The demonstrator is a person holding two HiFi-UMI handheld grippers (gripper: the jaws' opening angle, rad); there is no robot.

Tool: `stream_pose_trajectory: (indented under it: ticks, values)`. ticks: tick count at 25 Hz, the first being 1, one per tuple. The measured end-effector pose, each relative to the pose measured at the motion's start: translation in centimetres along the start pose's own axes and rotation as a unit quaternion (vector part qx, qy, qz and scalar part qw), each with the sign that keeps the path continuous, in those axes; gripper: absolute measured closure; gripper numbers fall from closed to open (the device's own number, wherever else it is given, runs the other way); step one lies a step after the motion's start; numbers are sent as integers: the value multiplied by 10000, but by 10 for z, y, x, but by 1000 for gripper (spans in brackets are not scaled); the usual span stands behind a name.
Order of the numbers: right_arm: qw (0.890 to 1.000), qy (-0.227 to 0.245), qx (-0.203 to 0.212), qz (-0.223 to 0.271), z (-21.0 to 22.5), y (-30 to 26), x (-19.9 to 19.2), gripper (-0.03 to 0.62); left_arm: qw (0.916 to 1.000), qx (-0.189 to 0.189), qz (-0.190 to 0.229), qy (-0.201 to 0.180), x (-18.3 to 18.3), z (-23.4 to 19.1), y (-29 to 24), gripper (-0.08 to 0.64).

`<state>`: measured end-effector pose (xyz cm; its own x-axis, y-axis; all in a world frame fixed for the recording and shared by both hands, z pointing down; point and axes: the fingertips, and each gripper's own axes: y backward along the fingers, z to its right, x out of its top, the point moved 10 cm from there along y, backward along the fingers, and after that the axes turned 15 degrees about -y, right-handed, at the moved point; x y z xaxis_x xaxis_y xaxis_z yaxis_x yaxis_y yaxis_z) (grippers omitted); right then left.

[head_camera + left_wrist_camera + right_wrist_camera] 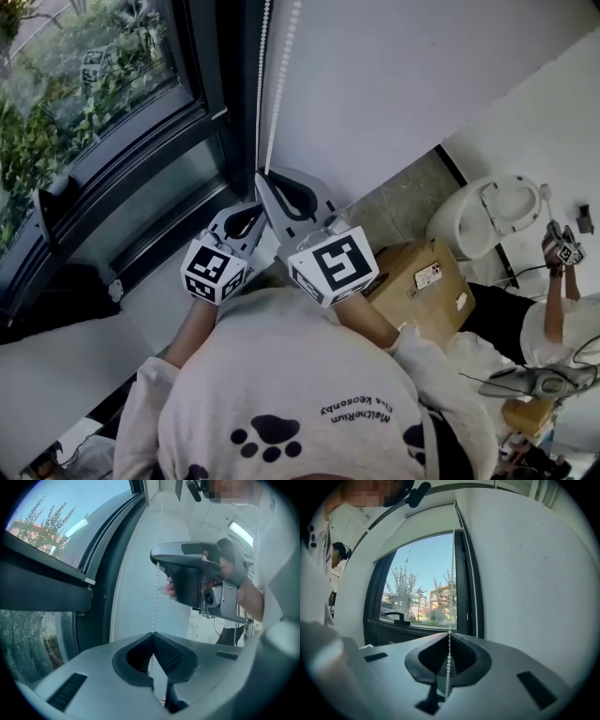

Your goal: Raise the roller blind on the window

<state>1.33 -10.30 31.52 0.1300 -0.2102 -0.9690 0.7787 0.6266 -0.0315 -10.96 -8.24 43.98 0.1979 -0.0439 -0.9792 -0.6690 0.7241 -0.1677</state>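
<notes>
A white bead chain (pixel 265 84) hangs in two strands beside the dark window frame (pixel 202 112). My right gripper (pixel 265 180) is the higher one and is shut on one strand (pixel 451 573), which runs through its closed tips and down between the jaws. Just below it, my left gripper (pixel 251 210) is shut on the same chain (pixel 155 597). In the left gripper view, the right gripper (pixel 192 573) shows above. The second strand (pixel 473 583) hangs free along the frame. The white roller blind (pixel 417 527) covers the upper part of the window.
A white wall (pixel 394 84) stands right of the chain. A cardboard box (pixel 417 281) and a white seat (pixel 497 211) sit on the floor at the right, near another person (pixel 562 319). A black window handle (pixel 397 617) sticks out at the sill.
</notes>
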Motion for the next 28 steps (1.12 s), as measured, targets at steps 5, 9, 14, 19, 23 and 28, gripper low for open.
stream_pose_trajectory:
  ticks: [5, 9, 14, 19, 23, 28]
  values:
    - [9999, 1, -36, -125, 3, -2, -23, 578, 9998, 49, -197, -72, -22, 3, -2, 552]
    - [9998, -26, -84, -196, 4, -3, -37, 578, 9994, 66, -324, -99, -38, 5, -4, 552]
    - [9996, 72, -148, -218, 3, -2, -47, 577, 9994, 32, -348, -87, -47, 10, -4, 552]
    - [9992, -48, -168, -362, 8, -1, -63, 578, 9989, 18, -470, 86, -63, 14, -6, 552]
    - [9985, -69, -176, -512, 13, -2, -79, 578, 9977, -25, -676, 103, -77, 19, -7, 552]
    - [9973, -62, -175, -703, 15, -2, -97, 578, 9960, -29, -885, 125, -96, 22, -6, 552]
